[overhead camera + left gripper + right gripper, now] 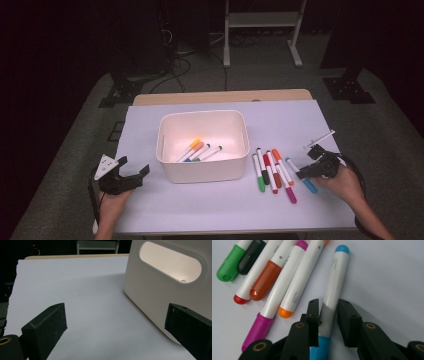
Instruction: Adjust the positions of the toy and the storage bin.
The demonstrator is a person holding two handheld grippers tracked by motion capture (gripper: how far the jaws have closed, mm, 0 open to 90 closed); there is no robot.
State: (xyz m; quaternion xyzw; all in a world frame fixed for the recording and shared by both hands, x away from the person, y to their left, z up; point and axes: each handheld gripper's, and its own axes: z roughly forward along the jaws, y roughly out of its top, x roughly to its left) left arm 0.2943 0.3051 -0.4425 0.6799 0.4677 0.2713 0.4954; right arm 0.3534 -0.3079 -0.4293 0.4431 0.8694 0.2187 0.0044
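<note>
The right claw (pixel 328 320) straddles the white blue-capped marker (pixel 334 282) lying on the tabletop (pixel 210 205), jaws narrowed, right pad not yet pressing. Next: clamp, lift, carry to the white plastic bin (pixel 202 170). The left claw (pixel 112 327) rests wide open, empty.

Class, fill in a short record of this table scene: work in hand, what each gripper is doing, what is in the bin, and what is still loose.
Work: putting markers into the white bin
Right gripper: fingers either side of the blue marker, which lies on the table; contact unclear
Left gripper: open, holding nothing, beside the bin
In bin: several markers
Loose: row of markers right of the bin
</note>
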